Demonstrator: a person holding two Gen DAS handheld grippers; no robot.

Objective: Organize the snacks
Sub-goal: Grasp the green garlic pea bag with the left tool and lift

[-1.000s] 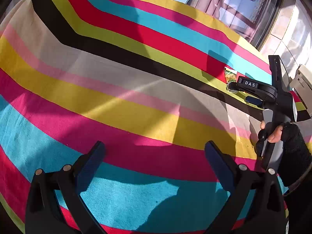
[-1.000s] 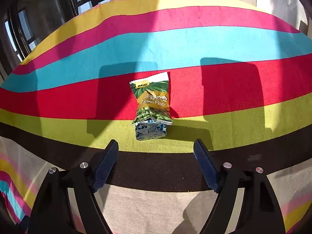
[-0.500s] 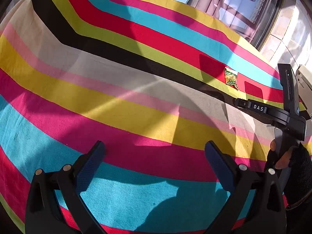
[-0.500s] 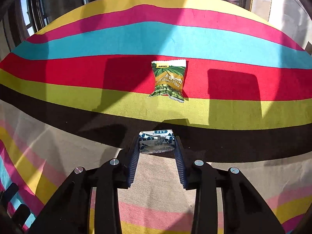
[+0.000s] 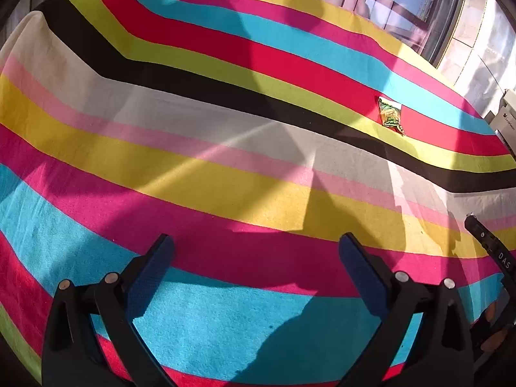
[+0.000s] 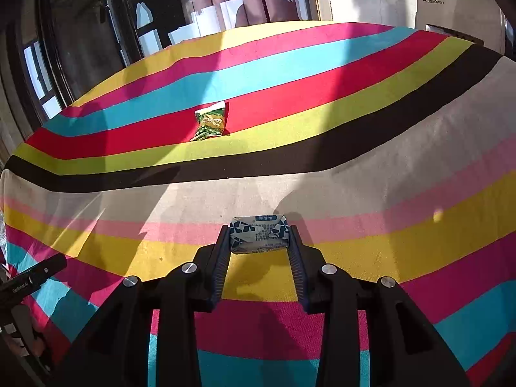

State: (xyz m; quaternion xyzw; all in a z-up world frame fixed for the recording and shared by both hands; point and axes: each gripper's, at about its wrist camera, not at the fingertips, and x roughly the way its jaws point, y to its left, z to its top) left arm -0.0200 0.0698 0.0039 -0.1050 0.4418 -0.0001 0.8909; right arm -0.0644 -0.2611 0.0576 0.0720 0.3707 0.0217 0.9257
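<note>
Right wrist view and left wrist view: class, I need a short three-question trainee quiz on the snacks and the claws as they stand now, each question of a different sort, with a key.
1. True or false: the right claw is shut on the small blue-and-white packet.
2. The green snack bag lies on the striped cloth mostly on which stripe? A) red B) black C) beige
3. Fill in: the left claw stands ____ with nothing between its pads.

Key: 1 true; 2 A; 3 open
</note>
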